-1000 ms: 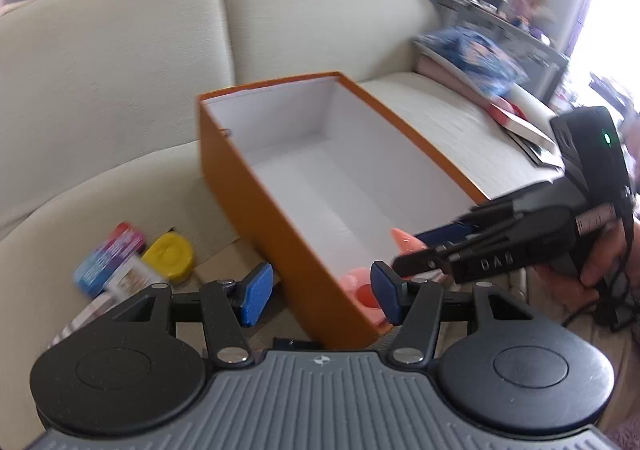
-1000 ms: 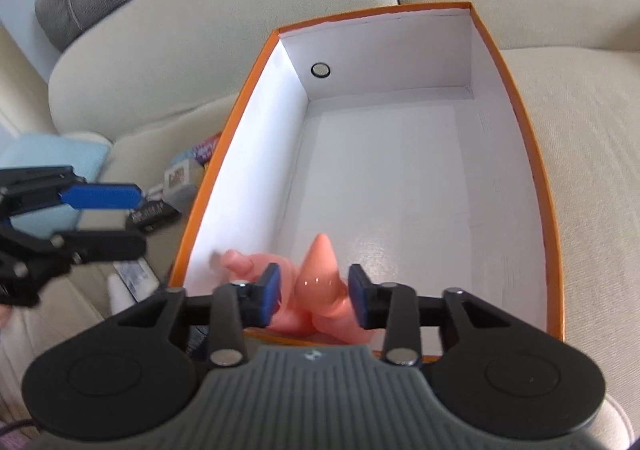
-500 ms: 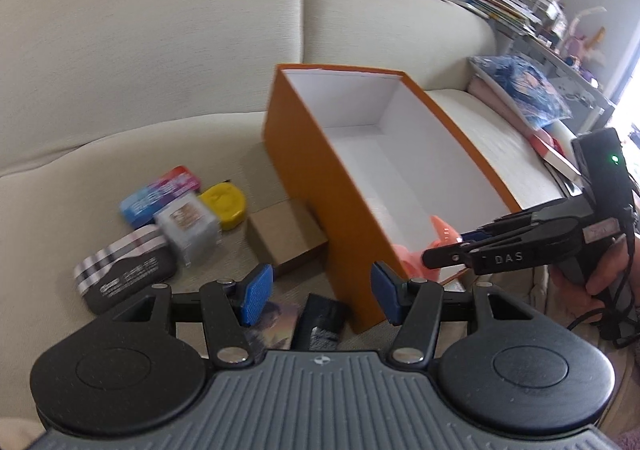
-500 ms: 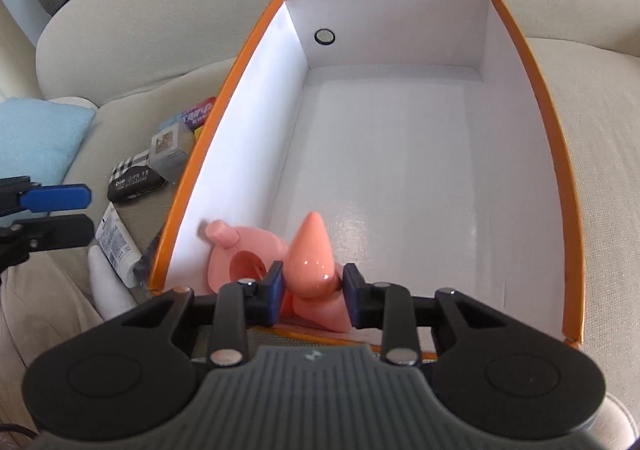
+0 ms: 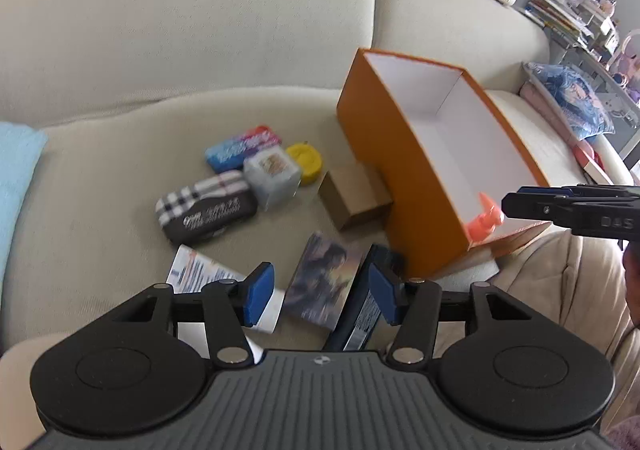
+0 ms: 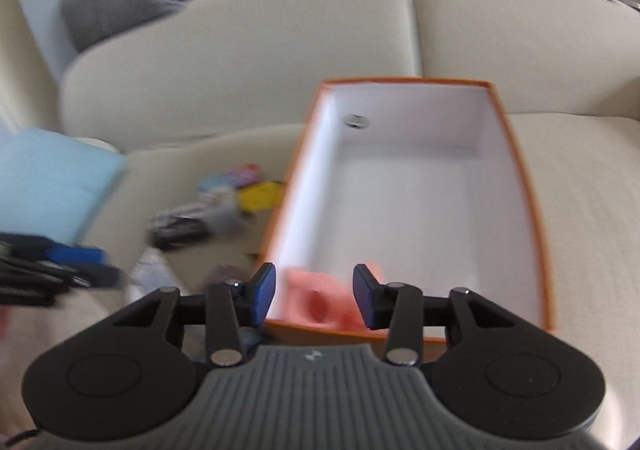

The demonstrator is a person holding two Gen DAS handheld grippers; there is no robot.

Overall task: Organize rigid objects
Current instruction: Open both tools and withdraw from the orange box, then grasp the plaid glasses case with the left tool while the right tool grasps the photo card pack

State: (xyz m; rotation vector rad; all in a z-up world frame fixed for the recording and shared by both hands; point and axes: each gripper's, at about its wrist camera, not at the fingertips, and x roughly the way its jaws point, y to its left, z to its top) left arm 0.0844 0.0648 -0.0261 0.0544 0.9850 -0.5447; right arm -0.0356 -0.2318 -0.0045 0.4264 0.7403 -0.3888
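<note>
An orange box [image 5: 384, 154] with a white inside stands open on the beige sofa. A pink toy [image 6: 316, 302] lies at its near end, seen in the left wrist view as an orange-pink tip [image 5: 484, 220]. My right gripper [image 6: 314, 298] hovers above that toy; its jaws are opening and the pads do not touch it. My left gripper [image 5: 322, 298] hangs over loose items left of the box, above a picture card [image 5: 324, 282] and a dark blue box [image 5: 368, 310]. Its jaws are closing slightly, with nothing gripped.
On the seat left of the box lie a plaid case [image 5: 206, 206], a clear cube [image 5: 272, 172], a blue-pink pack [image 5: 242, 148], a yellow disc [image 5: 306, 162], a small cardboard box [image 5: 352, 196] and a white packet [image 5: 200, 274]. A light blue cushion [image 5: 16, 178] lies far left.
My left gripper swung left from the box to above the loose items. My right gripper closed around the pink toy, then opened and drew up and back; the toy stays in the box.
</note>
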